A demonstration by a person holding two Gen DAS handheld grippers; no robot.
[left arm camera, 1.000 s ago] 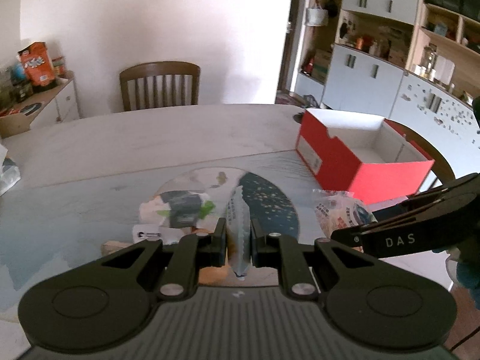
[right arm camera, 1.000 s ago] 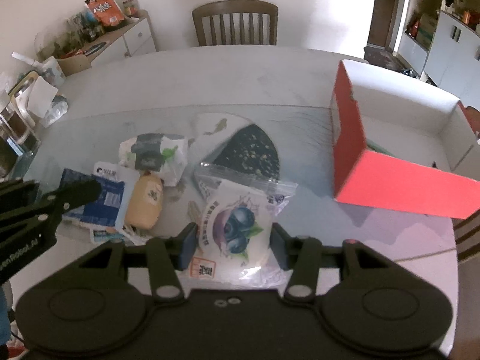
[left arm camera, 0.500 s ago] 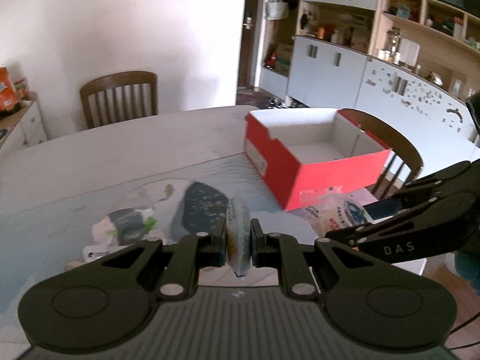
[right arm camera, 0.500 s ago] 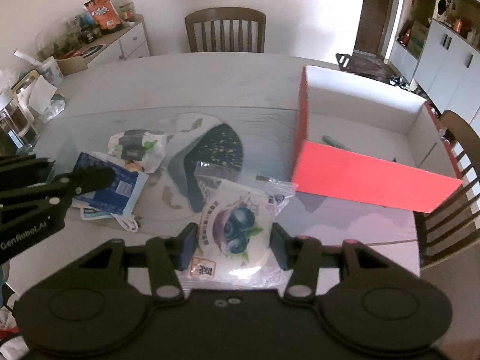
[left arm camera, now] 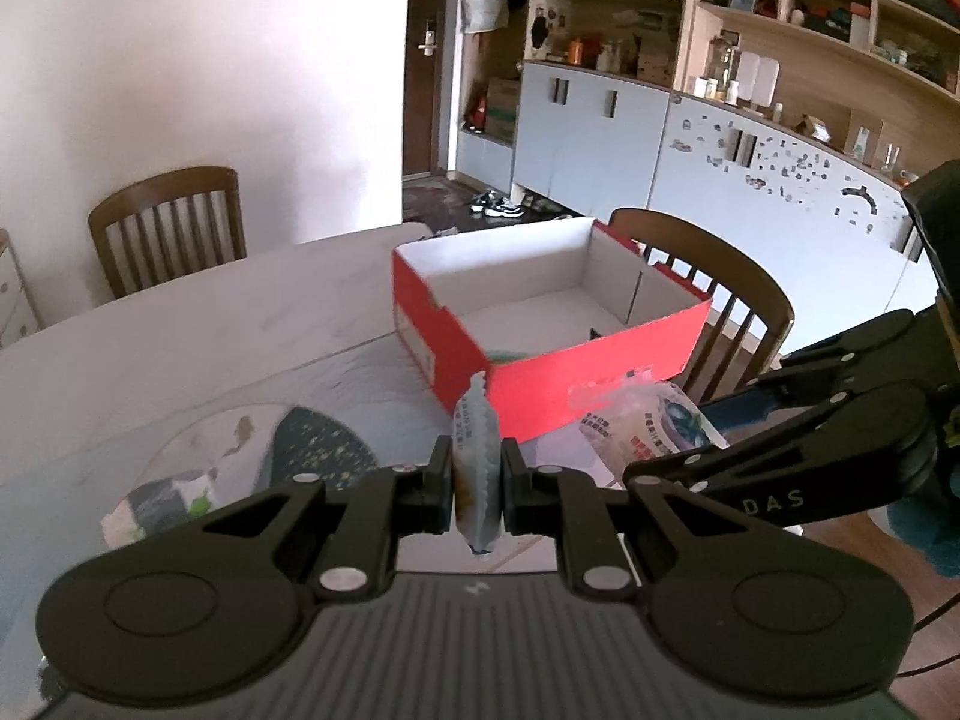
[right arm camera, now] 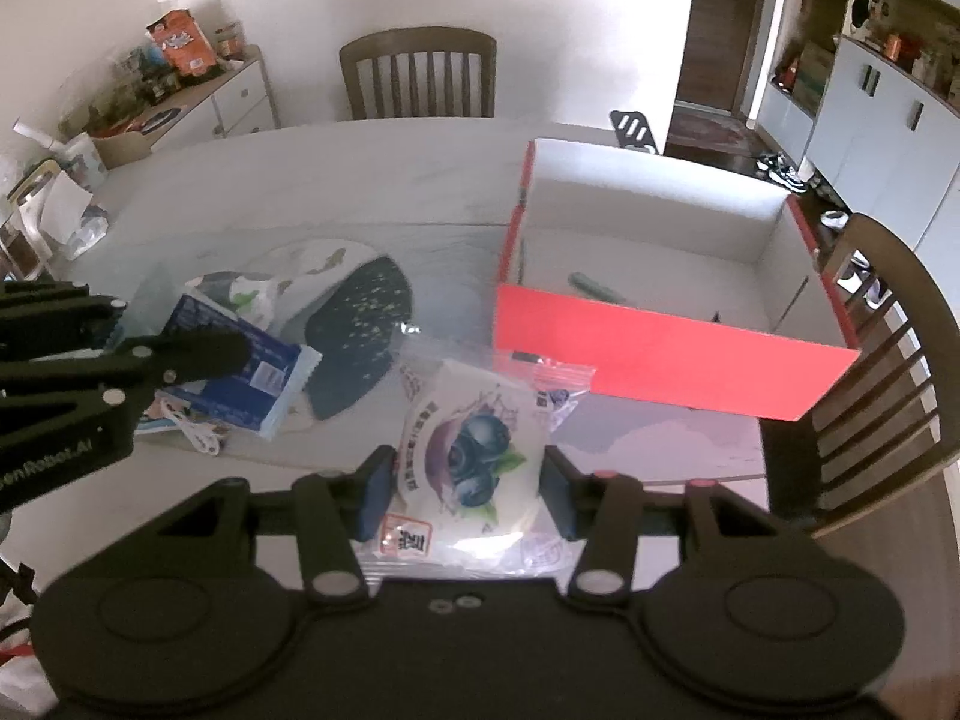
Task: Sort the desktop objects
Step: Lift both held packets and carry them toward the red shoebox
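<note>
In the left wrist view my left gripper [left arm camera: 475,483] is shut on a thin blue-and-white packet [left arm camera: 476,450], seen edge-on and held above the table. Just beyond it stands the open red box [left arm camera: 540,390] with a white inside. My right gripper [right arm camera: 465,492] is shut on a blueberry snack bag [right arm camera: 471,450] in a clear zip pouch, in front of the red box [right arm camera: 660,354]. The right wrist view shows the left gripper [right arm camera: 228,354] at the left with the blue packet [right arm camera: 246,372]. In the left wrist view the right gripper [left arm camera: 666,441] and its bag [left arm camera: 645,426] are at the right.
A white-and-green packet [right arm camera: 240,294] and other wrappers lie on the patterned placemat [right arm camera: 360,318]. A green item [right arm camera: 591,285] lies inside the box. Wooden chairs stand at the far side [right arm camera: 420,75] and right of the table [right arm camera: 876,372]. A cluttered sideboard [right arm camera: 180,96] is far left.
Both grippers have lifted and carried their packets to the right, toward the red box, which now fills more of both views. Neither grip has changed.
</note>
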